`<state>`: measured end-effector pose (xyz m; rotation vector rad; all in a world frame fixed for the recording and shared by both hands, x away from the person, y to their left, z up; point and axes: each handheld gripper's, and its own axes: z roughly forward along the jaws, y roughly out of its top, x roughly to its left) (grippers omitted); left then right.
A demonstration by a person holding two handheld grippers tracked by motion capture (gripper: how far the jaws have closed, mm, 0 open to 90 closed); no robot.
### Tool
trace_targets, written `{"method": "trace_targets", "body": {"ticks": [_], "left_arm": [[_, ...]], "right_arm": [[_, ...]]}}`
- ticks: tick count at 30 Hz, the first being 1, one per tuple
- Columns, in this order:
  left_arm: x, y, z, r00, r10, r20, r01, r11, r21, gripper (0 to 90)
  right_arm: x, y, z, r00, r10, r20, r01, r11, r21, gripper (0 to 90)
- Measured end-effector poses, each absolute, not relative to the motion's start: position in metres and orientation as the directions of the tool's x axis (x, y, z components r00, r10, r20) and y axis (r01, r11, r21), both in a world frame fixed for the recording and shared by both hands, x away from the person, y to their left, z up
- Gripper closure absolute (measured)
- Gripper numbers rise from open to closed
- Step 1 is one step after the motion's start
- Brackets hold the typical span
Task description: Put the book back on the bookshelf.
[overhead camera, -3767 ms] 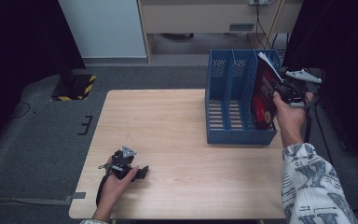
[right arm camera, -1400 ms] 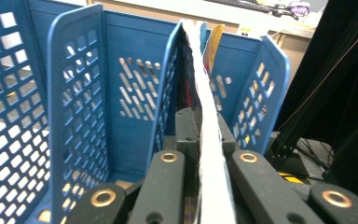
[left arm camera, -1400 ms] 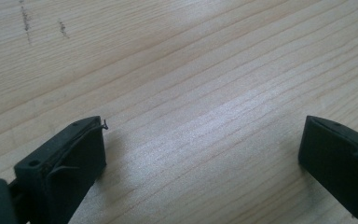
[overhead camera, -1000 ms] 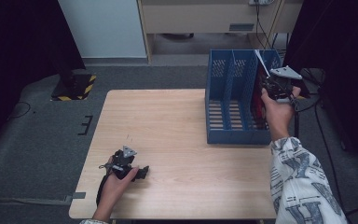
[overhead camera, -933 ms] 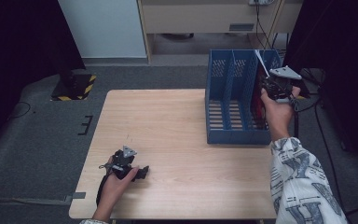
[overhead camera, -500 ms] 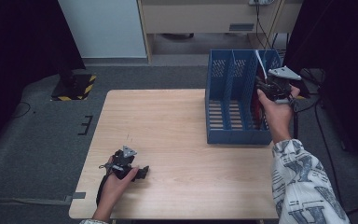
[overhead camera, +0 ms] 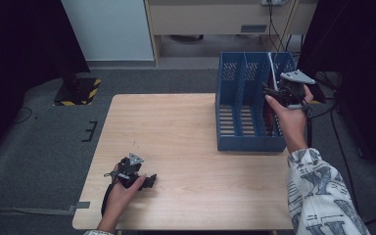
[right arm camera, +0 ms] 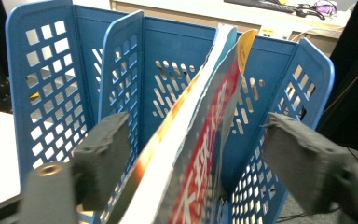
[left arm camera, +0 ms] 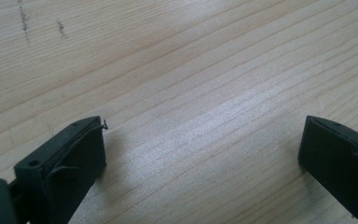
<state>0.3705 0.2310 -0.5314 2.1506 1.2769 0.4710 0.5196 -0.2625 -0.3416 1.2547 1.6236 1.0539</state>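
Right gripper [right arm camera: 191, 154] jaws just opened, pads clear of red-printed glossy magazine [right arm camera: 191, 140] (leaning in blue perforated plastic rack [right arm camera: 42, 70]); left gripper [left arm camera: 200, 154] agape on pale wooden table [left arm camera: 177, 70].

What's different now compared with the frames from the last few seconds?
The right gripper carried the magazine down into the rightmost slot of the blue file rack. Its jaws have just been opening and now stand clear of the magazine between them. The left gripper rested open on the table throughout.

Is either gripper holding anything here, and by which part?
Nothing is held. The right gripper has just opened around the magazine's top edge; the left gripper is open over the table.
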Motion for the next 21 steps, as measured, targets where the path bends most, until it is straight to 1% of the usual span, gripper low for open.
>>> {"method": "trace_targets", "body": {"ticks": [2,4,11,13,21], "left_arm": [[0.3705,0.2310,-0.5314,0.477,0.879,0.004,0.671,-0.367,0.645,0.0],[0.3705,0.2310,-0.5314,0.477,0.879,0.004,0.671,-0.367,0.644,0.0],[0.3705,0.2309,-0.5314,0.477,0.879,0.003,0.671,-0.367,0.644,0.0],[0.3705,0.2309,-0.5314,0.477,0.879,0.003,0.671,-0.367,0.644,0.0],[0.3706,0.2309,-0.5314,0.477,0.879,0.003,0.671,-0.367,0.644,0.0]], "right_arm": [[0.5188,-0.2620,-0.3412,-0.180,0.979,-0.101,0.308,0.153,0.939,15.0],[0.5176,-0.2617,-0.3404,-0.183,0.978,-0.100,0.310,0.154,0.938,13.6],[0.5142,-0.2598,-0.3395,-0.208,0.975,-0.081,0.318,0.146,0.937,11.1],[0.5128,-0.2592,-0.3417,-0.208,0.976,-0.070,0.303,0.133,0.944,11.0],[0.5110,-0.2598,-0.3481,-0.220,0.974,-0.060,0.321,0.130,0.938,7.2]]}}
